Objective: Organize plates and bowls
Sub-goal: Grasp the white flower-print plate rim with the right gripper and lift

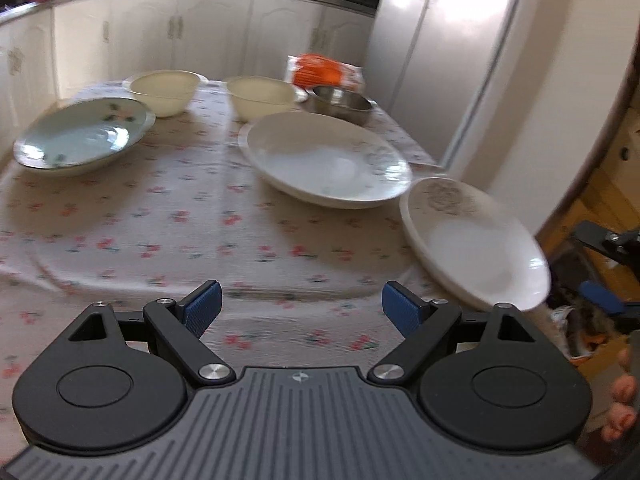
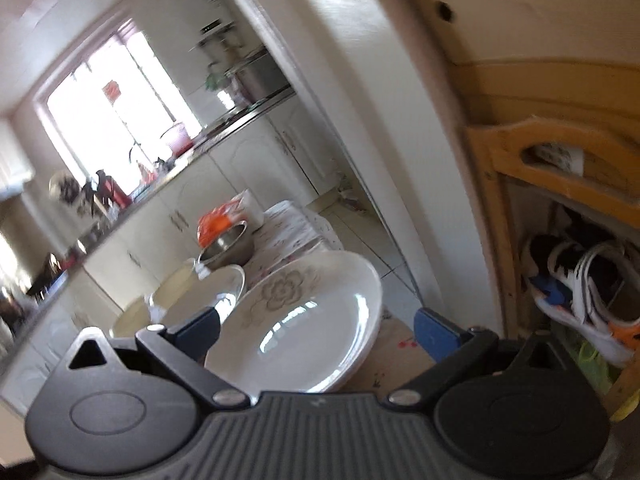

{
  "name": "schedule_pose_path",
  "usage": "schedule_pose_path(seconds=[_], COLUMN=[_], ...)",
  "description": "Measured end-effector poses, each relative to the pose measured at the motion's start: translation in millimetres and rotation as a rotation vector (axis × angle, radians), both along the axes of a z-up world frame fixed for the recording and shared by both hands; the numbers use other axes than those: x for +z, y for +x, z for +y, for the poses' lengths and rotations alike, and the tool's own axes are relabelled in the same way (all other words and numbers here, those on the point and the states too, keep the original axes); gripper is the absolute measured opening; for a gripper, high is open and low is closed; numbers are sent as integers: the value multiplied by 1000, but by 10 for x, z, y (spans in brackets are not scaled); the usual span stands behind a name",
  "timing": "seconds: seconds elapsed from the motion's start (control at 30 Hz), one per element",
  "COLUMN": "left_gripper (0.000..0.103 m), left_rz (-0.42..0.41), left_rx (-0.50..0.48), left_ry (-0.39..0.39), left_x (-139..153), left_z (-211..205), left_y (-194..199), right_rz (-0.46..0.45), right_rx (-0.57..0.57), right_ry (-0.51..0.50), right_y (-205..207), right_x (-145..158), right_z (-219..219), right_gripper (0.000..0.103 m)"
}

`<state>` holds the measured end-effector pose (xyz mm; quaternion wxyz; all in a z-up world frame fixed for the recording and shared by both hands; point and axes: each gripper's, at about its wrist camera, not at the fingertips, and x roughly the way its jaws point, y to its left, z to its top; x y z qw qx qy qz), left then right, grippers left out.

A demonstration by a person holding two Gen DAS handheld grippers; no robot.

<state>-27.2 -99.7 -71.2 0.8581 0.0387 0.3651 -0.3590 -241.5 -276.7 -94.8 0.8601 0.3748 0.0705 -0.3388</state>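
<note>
**Take the near plate by its rim**

Your table (image 1: 160,220) holds plates and bowls apart. The near white plate (image 2: 304,320) overhangs the corner. Right gripper (image 2: 324,332) gapes, empty: straddle the rim squarely. Left gripper (image 1: 302,306) gapes idle.

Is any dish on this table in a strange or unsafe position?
Yes. The white plate with the grey flower sits at the table's right corner, tilted, its rim reaching past the tablecloth edge. The other plates and bowls stand well inside. Both grippers are open and hold nothing.
</note>
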Motion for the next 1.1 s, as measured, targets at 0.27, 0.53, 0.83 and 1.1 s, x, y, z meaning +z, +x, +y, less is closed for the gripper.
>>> schedule_pose_path(seconds=[0.27,0.53,0.83,1.1], left_gripper=[102,83,63,59], left_rz=[61,110,92,97], left_rx=[-66,-108,-129,-172], left_ry=[-80,-100,-73,-96], left_x=[-126,-227,-362,-269], left_z=[-473,-984,-1357,-1358], left_y=[130,261,329,244], right_rz=[-151,-226,-210,-166], right_rx=[2,74,125,136], right_ry=[103,126,150,120], right_y=[-107,70,162,188], right_x=[-146,-197,-274,-184], right_z=[-348,-627,-751,-653], right_gripper=[102,101,101,103])
